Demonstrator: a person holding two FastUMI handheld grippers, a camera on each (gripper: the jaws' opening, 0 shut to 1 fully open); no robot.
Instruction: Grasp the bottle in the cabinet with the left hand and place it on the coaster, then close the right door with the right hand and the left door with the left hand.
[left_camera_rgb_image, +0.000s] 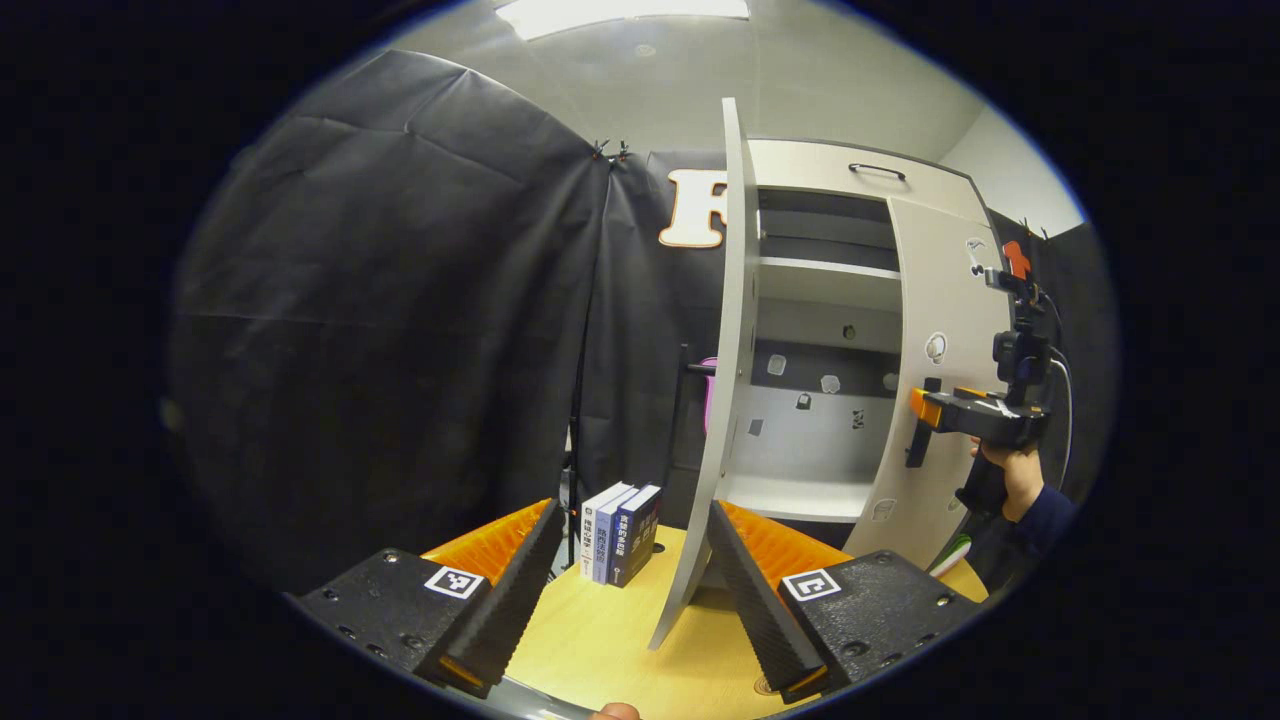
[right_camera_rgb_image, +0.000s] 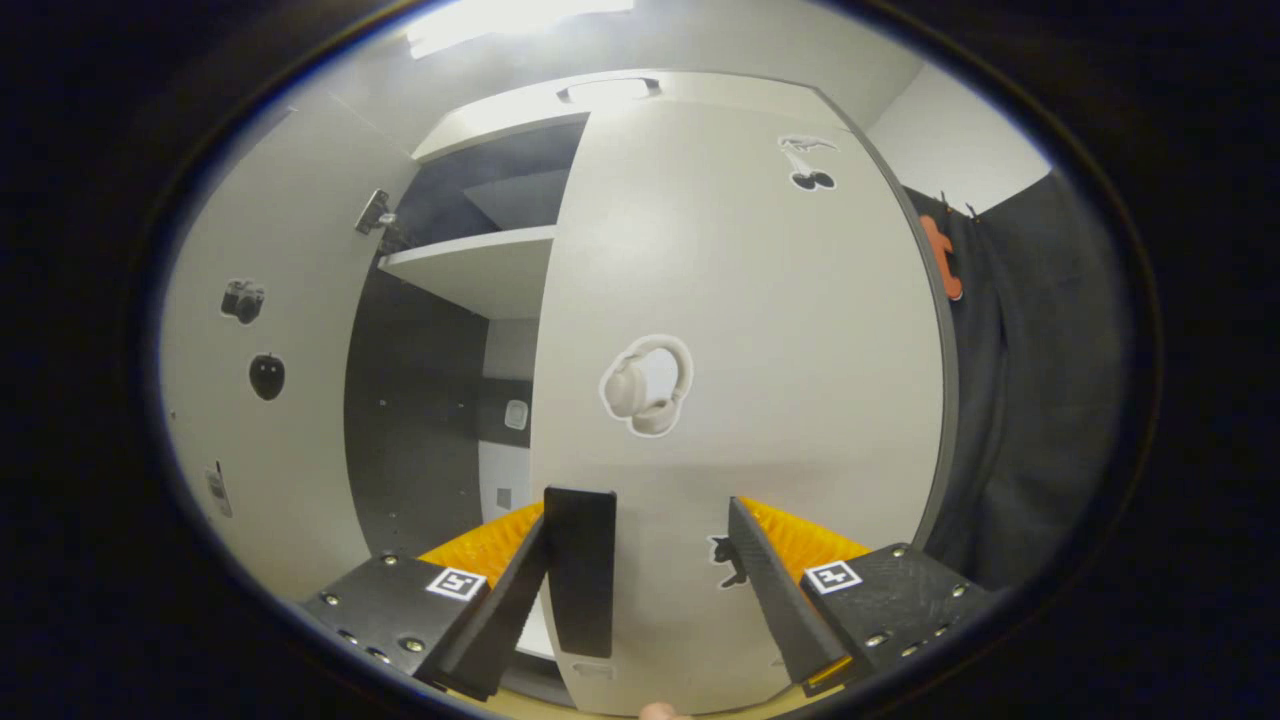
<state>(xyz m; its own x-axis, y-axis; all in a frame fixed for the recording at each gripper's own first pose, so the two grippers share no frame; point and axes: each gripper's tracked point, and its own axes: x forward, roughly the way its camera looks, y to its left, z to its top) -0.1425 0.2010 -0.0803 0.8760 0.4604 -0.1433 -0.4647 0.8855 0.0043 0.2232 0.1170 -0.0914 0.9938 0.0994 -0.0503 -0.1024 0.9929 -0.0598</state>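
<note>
Bottle? Nowhere to be spotted on the cabinet (left_camera_rgb_image: 800, 300) shelves, which look bare, so the placing step seems done, though bottle and coaster can't be made out from here. Now it's doors. The right door (right_camera_rgb_image: 740, 330) is partly swung in, and the right claw (right_camera_rgb_image: 650, 590) sits right up at its face, fingers apart, the dark handle (right_camera_rgb_image: 580, 570) standing between them (whether either finger touches it, can't tell). From the left gripper view you catch that same right claw (left_camera_rgb_image: 925, 430) out at the door (left_camera_rgb_image: 940, 370), a hand (left_camera_rgb_image: 1015, 475) gripping it from behind. The left door (left_camera_rgb_image: 725, 380) stands wide open, edge-on, rising just ahead of the left claw (left_camera_rgb_image: 635, 590), whose fingers are spread with nothing between them. So: right door closing is under way, left door not yet begun. The left gripper view gives the table (left_camera_rgb_image: 600, 640) and books (left_camera_rgb_image: 620, 535) standing near its far edge; the right gripper view gives the headphone sticker (right_camera_rgb_image: 645, 385) on the door.
</note>
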